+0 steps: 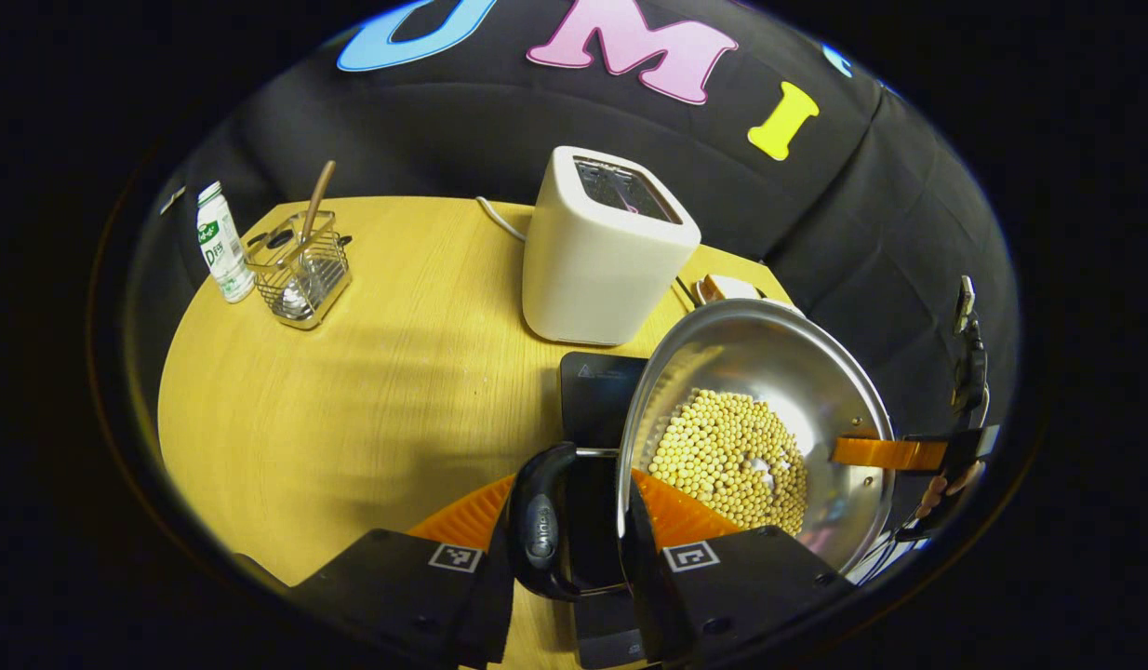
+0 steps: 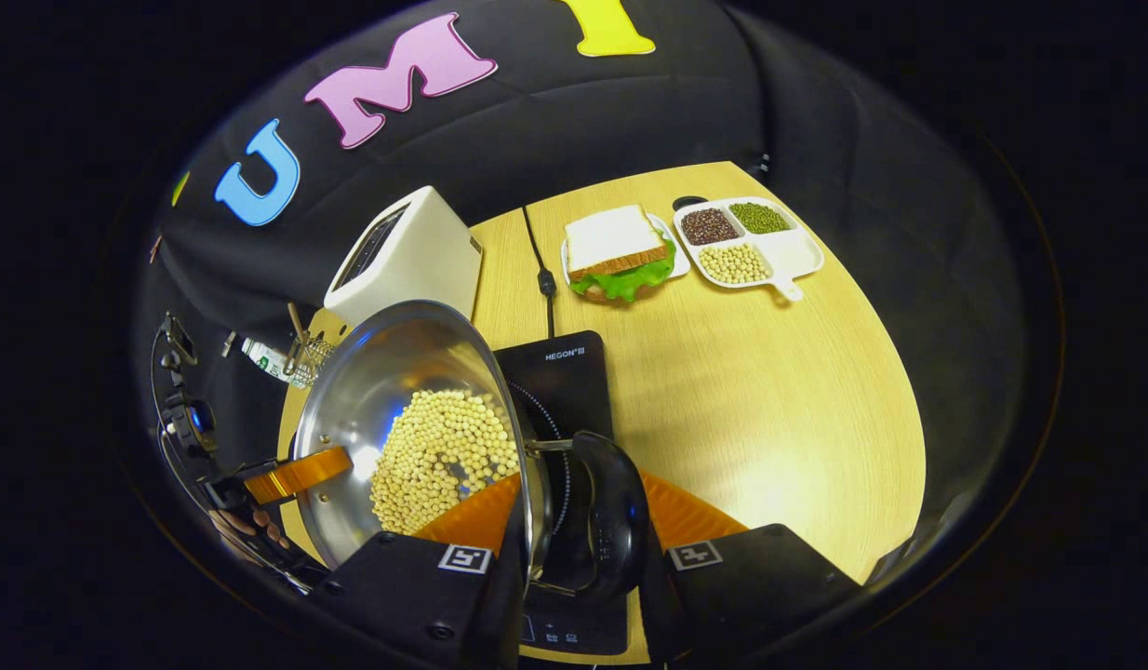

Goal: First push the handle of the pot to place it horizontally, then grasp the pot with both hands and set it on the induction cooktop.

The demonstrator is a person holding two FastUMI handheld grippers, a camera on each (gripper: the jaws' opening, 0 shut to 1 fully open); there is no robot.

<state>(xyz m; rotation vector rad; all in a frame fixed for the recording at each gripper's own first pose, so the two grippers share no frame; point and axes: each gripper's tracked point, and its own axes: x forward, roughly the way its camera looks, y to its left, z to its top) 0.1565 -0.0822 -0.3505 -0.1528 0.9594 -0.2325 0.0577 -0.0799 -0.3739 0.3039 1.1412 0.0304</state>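
Lower centre of both views, each gripper (image 1: 579, 535) (image 2: 583, 530) pinches a black loop handle (image 1: 540, 521) (image 2: 616, 521) of round steel pot (image 1: 769, 372) w/ beans; prob heavy, slick — keep level.

Pot (image 2: 416, 409) above cooktop (image 2: 565, 391), before toaster (image 2: 407, 256).

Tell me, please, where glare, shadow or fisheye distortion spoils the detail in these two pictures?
Left gripper view: bright glare on the pot bowl washes out some beans, soft shadow streaks cross the table, and the toaster bulges with fisheye bending. Right gripper view: a bright patch lies on the table, the pot wall mirrors light, and the table edge curves strongly.
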